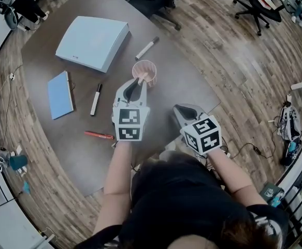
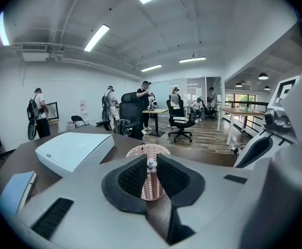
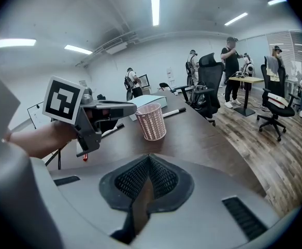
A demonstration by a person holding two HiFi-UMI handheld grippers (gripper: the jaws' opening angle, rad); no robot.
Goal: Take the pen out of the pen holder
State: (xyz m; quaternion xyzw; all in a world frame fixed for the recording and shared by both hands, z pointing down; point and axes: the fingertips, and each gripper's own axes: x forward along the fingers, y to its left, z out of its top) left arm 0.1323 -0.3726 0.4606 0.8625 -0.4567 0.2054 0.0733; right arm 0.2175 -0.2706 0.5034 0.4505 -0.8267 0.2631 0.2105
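Note:
A pink mesh pen holder (image 1: 145, 69) stands upright on the dark table (image 1: 187, 82). A pen (image 1: 141, 80) sticks up from it at the near rim. My left gripper (image 1: 139, 83) reaches that rim from the front. In the left gripper view its black pads stand close on either side of the pen's white top (image 2: 151, 164), pressing it, with the pen holder (image 2: 154, 190) right behind. My right gripper (image 1: 184, 110) hovers to the right, nearer the table's front edge. Its pads (image 3: 161, 176) meet with nothing between them, and the pen holder (image 3: 152, 121) shows well ahead.
A white box (image 1: 92, 42) lies at the back left with a blue notebook (image 1: 60, 94) in front of it. A marker (image 1: 147, 48) lies behind the holder, another marker (image 1: 96, 99) and a red pen (image 1: 99, 135) to my left. Office chairs (image 1: 254, 4) stand beyond the table.

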